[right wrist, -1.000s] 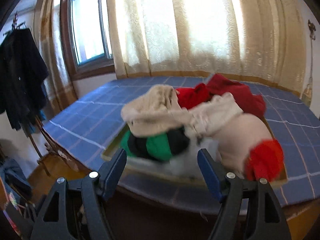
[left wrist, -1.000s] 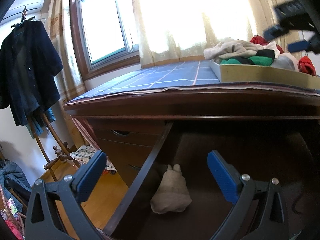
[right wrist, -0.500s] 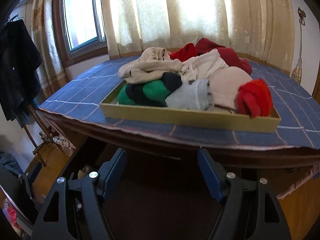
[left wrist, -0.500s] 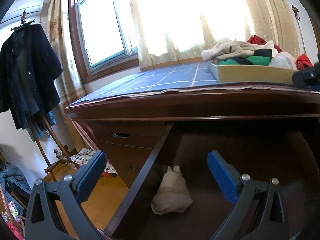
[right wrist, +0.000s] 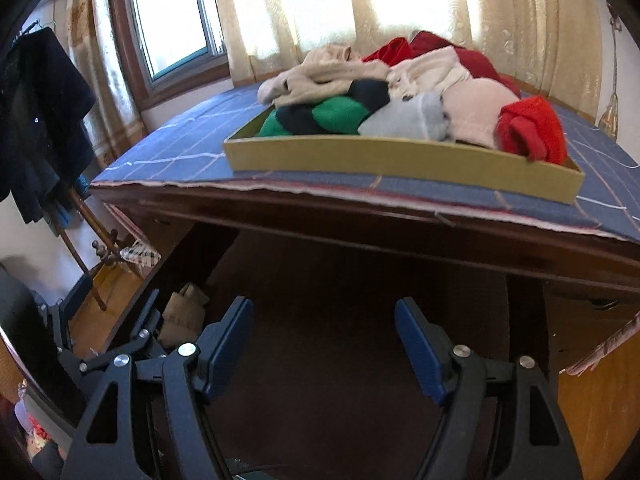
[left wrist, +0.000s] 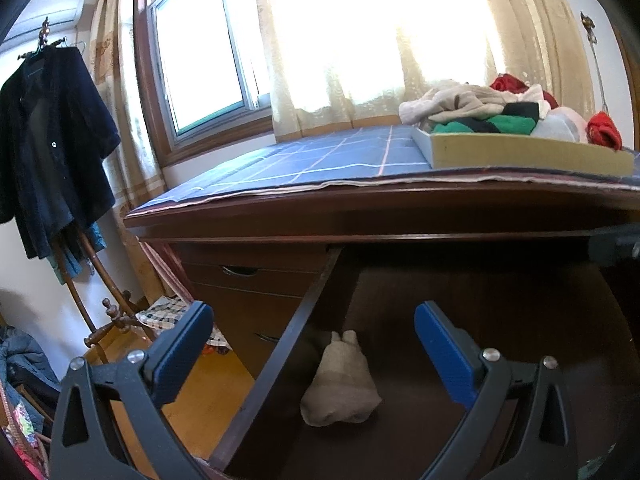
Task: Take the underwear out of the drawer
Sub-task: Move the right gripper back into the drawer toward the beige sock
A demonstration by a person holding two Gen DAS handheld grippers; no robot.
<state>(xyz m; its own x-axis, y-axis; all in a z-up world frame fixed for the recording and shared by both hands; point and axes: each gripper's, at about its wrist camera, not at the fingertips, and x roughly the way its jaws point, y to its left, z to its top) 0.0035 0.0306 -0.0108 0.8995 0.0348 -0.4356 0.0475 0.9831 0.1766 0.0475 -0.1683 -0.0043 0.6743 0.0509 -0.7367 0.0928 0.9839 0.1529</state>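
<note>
Since a second ago the right gripper (right wrist: 324, 350) has come down from the shallow yellow cardboard tray (right wrist: 400, 162) heaped with clothes to the open dark wooden drawer (left wrist: 280, 344), jaws spread with nothing between them. The left gripper (left wrist: 312, 350) has kept its place, jaws also apart and empty, above the beige folded underwear (left wrist: 340, 384) lying by the drawer's left wall. The drawer's rear is too dark to make out
</note>
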